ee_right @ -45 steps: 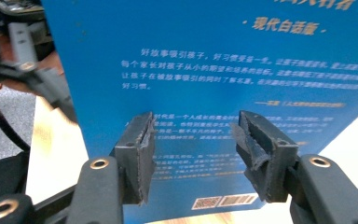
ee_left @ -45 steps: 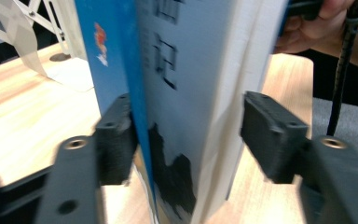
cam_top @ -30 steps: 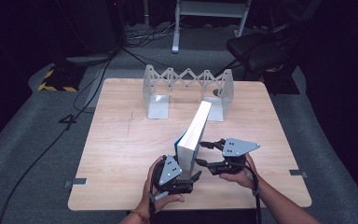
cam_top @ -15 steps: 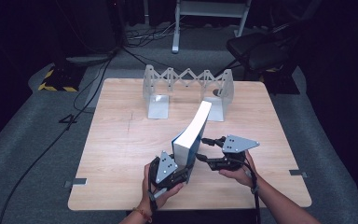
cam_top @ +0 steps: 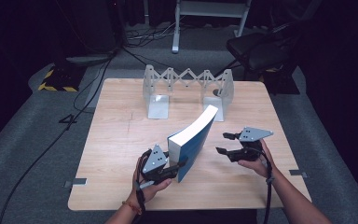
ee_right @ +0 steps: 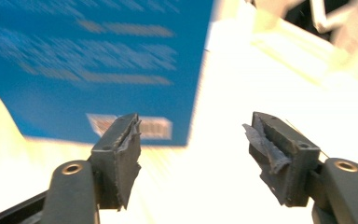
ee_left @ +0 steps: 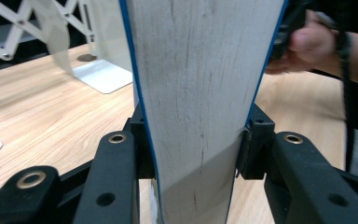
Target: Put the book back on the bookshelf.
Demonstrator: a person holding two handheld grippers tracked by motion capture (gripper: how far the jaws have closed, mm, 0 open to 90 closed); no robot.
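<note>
With the thick blue-covered paperback book (cam_top: 193,142) standing tilted at the centre of the high view, its lower corner clamped and its top leaning toward the upper right, everything rested on one grip. The left gripper (cam_top: 176,166), just below centre, had just been closing its jaws and pressed on both covers, the page block between them in the left gripper view (ee_left: 200,116). The right gripper (cam_top: 224,143), right of centre, stood apart from the book with jaws wide and nothing between them; they had just been opening.

The risk, as I judged it: a tall book held low down could swing or slip through the pads, and it might topple onto the light wooden desk (cam_top: 121,140). A hasty push toward the white accordion-style metal book rack (cam_top: 186,88) at the upper centre could knock that rack.

The count: one book, one rack with two upright end plates, two grippers, one desk.
</note>
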